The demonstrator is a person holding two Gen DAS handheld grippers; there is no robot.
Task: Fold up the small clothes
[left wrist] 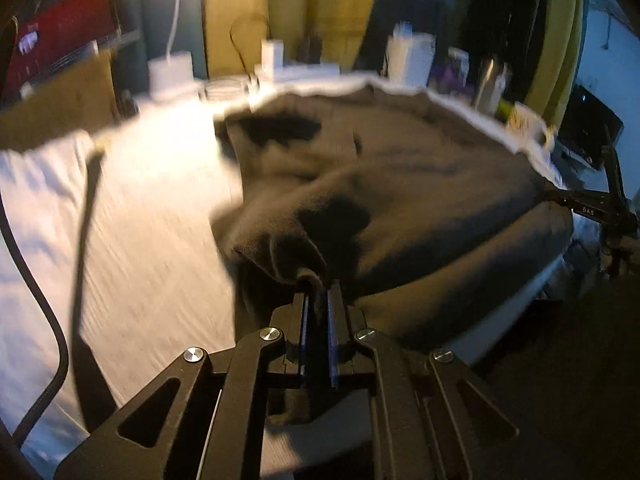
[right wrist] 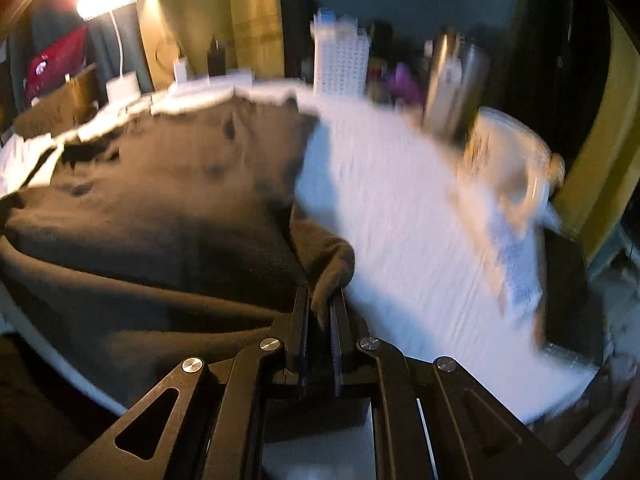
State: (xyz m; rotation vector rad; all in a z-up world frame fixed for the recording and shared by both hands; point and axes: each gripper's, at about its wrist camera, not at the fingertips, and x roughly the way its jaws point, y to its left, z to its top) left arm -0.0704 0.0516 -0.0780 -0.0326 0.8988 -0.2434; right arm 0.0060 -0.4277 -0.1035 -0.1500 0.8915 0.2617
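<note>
A dark brown garment (left wrist: 420,184) lies spread on a white-covered table (left wrist: 152,216). My left gripper (left wrist: 318,292) is shut on a bunched near corner of the garment, with the cloth rising in a fold in front of the fingers. The other gripper shows at the right edge in the left wrist view (left wrist: 600,208), at the garment's far side. In the right wrist view the garment (right wrist: 160,208) fills the left half, and my right gripper (right wrist: 320,300) is shut on its near right corner, above the table (right wrist: 420,240). Both views are motion-blurred.
Along the table's back edge stand a white lamp base (left wrist: 170,72), white boxes (left wrist: 280,64), a white container (right wrist: 340,60), metal bottles (right wrist: 452,80) and a mug (right wrist: 516,160). Yellow curtains (left wrist: 320,8) hang behind. A dark cable (left wrist: 36,280) runs at the left.
</note>
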